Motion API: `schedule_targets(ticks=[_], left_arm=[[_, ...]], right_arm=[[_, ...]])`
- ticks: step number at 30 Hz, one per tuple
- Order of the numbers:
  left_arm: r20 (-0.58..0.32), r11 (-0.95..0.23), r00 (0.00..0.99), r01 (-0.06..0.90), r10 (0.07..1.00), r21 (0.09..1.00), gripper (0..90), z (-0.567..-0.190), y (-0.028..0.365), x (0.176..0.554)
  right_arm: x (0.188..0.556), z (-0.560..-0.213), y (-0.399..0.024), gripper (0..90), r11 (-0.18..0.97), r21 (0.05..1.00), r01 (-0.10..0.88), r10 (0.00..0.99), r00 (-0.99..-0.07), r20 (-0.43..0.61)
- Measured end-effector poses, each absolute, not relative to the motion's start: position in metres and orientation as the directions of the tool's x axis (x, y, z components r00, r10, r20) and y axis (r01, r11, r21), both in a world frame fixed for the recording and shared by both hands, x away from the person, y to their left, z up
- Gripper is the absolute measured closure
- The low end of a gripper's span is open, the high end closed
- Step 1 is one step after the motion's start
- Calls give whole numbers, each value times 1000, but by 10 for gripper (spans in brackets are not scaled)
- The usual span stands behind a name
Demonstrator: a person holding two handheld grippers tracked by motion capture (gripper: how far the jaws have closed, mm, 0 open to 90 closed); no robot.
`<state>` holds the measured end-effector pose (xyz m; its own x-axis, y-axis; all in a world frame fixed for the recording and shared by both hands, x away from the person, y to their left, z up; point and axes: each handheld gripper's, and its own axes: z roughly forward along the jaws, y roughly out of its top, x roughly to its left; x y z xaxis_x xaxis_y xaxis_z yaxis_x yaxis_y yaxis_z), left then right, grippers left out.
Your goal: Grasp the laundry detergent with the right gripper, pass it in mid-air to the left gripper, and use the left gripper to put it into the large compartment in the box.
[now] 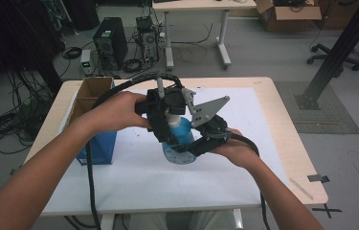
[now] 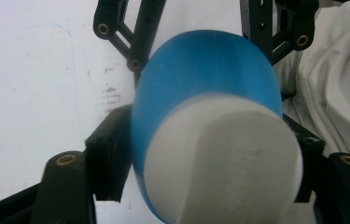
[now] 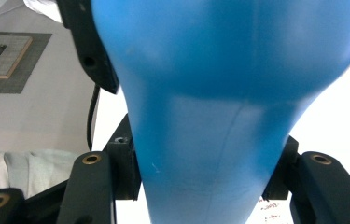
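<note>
A blue bottle (image 1: 181, 136) with a white cap (image 1: 171, 114) is held above the white sheet at the table's middle. My left gripper (image 1: 170, 115) comes from the left and is shut on the bottle's top. In the left gripper view the white cap (image 2: 224, 163) and the blue shoulder (image 2: 205, 70) sit between the black pads (image 2: 112, 158), which touch them on both sides. My right gripper (image 1: 184, 149) reaches in from the right, shut on the bottle's lower body. In the right gripper view the bottle (image 3: 219, 93) narrows between the pads (image 3: 126, 168).
An open cardboard box (image 1: 93, 120) with blue sides stands at the table's left edge. A white sheet (image 1: 167, 182) covers most of the wooden table (image 1: 287, 143). A thin stick (image 1: 301, 188) and black tape (image 1: 318, 178) lie near the right front corner.
</note>
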<state>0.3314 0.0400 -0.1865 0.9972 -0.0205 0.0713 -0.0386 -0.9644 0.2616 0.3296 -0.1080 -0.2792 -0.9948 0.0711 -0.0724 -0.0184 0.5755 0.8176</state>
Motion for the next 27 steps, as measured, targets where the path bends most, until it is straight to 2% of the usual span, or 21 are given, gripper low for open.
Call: schedule_targets(ticks=[3, 21, 24, 27], left_arm=[[67, -965, 997, -42, -26, 260, 368, -187, 40, 331], [62, -972, 998, -40, -27, 232, 378, -184, 35, 328], [70, -974, 997, -31, -15, 223, 378, -182, 34, 328], [79, -975, 997, -11, 7, 221, 377, -179, 38, 329]], right_arm=[[329, -279, -108, 448, 576, 817, -17, 71, -995, -71], [328, -280, -108, 431, 566, 824, -20, 54, -997, -61], [329, -282, -112, 247, 562, 827, -2, 59, -997, -42], [332, -285, -122, 145, 573, 819, 35, 80, -997, -14]])
